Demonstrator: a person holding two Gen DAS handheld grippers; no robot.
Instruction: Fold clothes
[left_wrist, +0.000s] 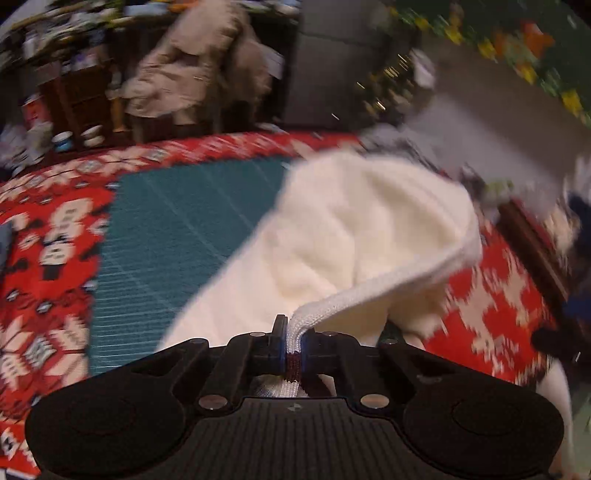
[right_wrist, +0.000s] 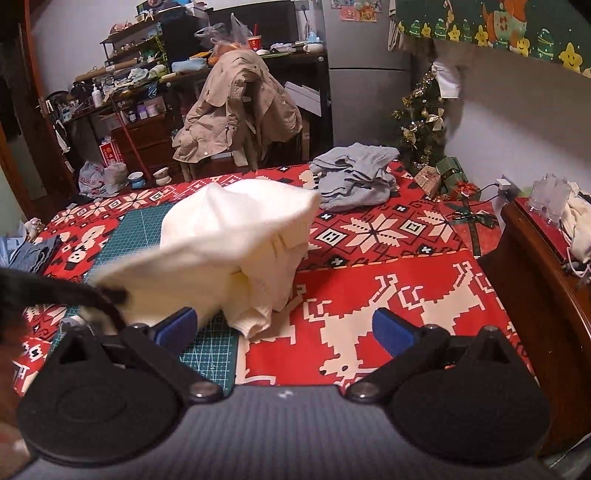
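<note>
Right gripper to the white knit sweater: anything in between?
Nothing visible. The right gripper is open over the green cutting mat and red patterned blanket; the white knit sweater, held by the left gripper, hangs just ahead.

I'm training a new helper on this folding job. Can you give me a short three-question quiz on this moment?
1. True or false: the left gripper is shut on the white sweater.
2. Are the right gripper fingers open or shut?
3. What lies at the far side of the red blanket: A) grey clothes, B) a towel, C) shoes?

Key: 1 true, it pinches the ribbed edge. 2 open, holding nothing. 3 A.
</note>
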